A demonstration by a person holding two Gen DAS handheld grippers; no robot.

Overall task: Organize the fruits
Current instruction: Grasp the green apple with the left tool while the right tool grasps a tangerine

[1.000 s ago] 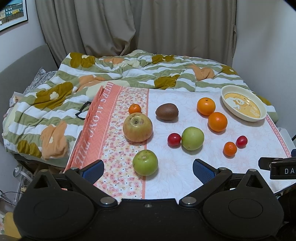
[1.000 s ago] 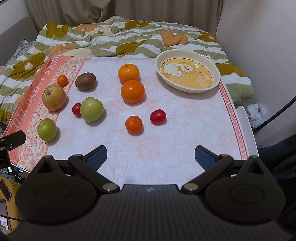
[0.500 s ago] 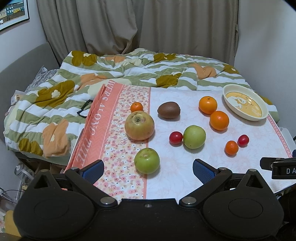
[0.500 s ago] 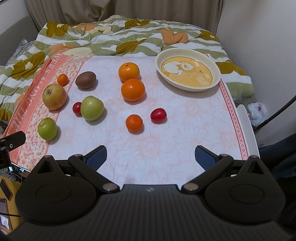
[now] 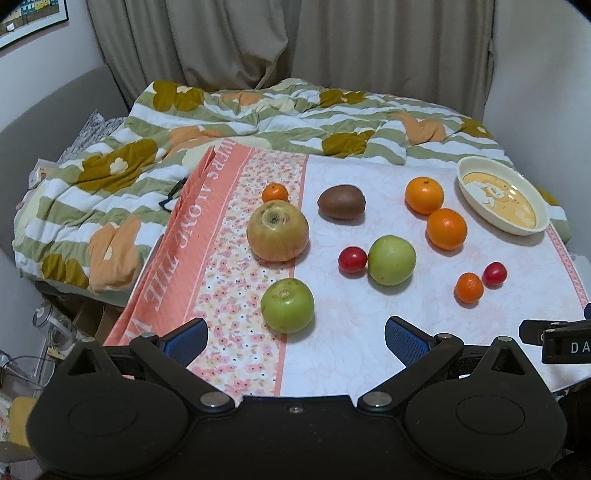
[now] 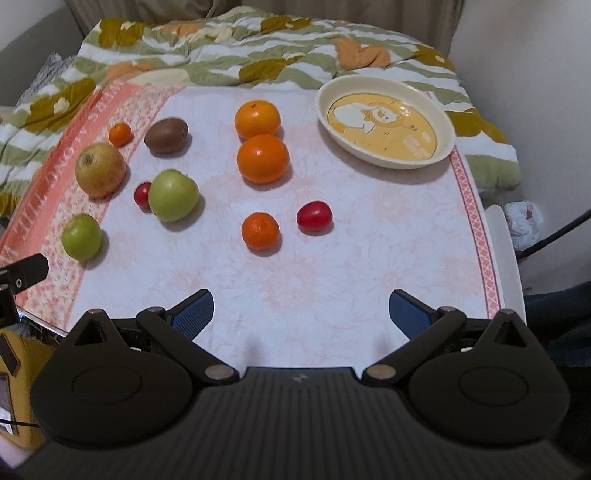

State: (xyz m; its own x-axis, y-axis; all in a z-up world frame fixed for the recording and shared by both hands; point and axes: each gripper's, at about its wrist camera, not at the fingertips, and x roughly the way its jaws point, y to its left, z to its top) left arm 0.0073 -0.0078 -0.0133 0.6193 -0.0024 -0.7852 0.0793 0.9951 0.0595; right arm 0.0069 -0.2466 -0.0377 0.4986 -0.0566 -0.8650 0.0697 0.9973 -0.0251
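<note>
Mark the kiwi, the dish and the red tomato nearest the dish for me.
kiwi (image 6: 166,135), right wrist view, middle of its brown skin.
dish (image 6: 445,122), right wrist view, cream rim on its right side.
red tomato (image 6: 314,217), right wrist view, centre of its top surface.

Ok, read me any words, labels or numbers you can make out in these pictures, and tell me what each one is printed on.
"...WERS ALONG THE...", white capitals along the salmon-pink border band of the floral tablecloth; both ends are cut off.
"DA", white letters on the black device at the right edge of the left wrist view; the rest is out of frame.
Cream oval dish with a yellow cartoon print: small print beside the cartoon, too blurred to read.
Framed picture on the wall: no text readable.
</note>
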